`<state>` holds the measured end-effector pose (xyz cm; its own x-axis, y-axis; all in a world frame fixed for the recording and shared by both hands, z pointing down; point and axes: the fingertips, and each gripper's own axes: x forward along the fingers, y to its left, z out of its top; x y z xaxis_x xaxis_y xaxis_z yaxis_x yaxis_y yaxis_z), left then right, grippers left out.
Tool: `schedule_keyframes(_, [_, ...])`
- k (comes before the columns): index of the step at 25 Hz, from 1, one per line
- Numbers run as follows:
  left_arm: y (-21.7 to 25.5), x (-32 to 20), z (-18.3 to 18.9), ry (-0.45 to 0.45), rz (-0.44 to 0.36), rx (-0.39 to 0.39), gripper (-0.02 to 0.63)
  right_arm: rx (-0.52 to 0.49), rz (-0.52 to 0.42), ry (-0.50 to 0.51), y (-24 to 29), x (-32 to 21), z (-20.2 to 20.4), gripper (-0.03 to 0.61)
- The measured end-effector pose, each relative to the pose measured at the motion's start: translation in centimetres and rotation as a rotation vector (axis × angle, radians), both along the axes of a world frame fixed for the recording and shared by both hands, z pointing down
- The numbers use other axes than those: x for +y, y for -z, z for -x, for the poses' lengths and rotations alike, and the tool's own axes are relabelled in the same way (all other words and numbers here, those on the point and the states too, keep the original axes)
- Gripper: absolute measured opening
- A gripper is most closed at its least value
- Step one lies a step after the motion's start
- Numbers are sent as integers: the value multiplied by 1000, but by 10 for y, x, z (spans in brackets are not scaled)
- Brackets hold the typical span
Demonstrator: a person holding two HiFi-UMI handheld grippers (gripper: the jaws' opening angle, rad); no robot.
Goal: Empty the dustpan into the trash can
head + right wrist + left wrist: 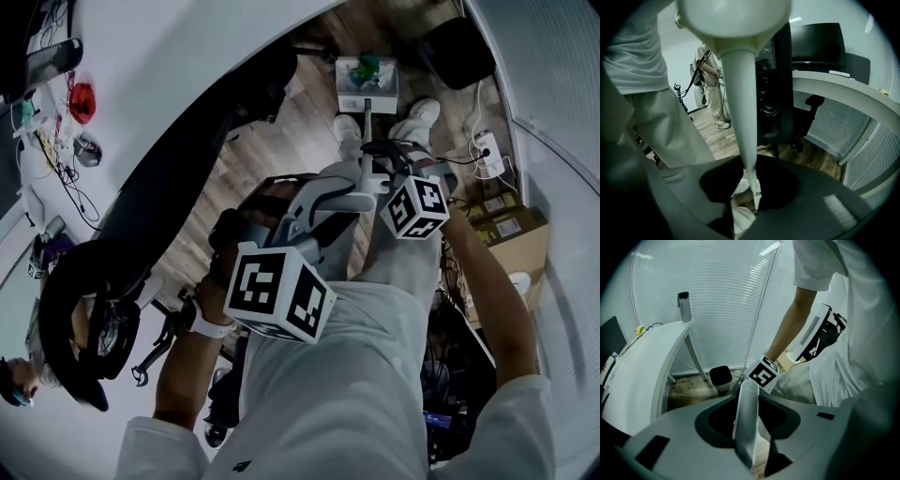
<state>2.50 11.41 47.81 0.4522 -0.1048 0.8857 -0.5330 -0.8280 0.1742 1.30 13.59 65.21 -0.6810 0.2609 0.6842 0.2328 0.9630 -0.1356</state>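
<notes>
A white dustpan (367, 86) with coloured litter in it rests on the wood floor just ahead of the person's shoes. Its long pale handle (367, 127) rises toward both grippers. My right gripper (377, 157) is shut on the thin part of the handle (740, 117), which runs down between its jaws. My left gripper (361, 194) is shut on the handle (746, 404) further up, and it faces the right gripper's marker cube (764, 374). A dark trash can (457, 52) stands on the floor past the dustpan and shows as a black-topped trash can (720, 377) in the left gripper view.
A curved white desk (169, 84) and a black office chair (187, 187) fill the left side. A cardboard box (511, 239) and a power strip (487, 145) lie at the right. A bottle (684, 306) stands on the desk. Another person (712, 93) stands farther off.
</notes>
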Motion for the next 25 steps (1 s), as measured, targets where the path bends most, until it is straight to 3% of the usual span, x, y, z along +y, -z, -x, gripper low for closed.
schedule_keyframes(25, [82,-5,0,2,7,32,143,6,-14,27,81,-5,-2,94])
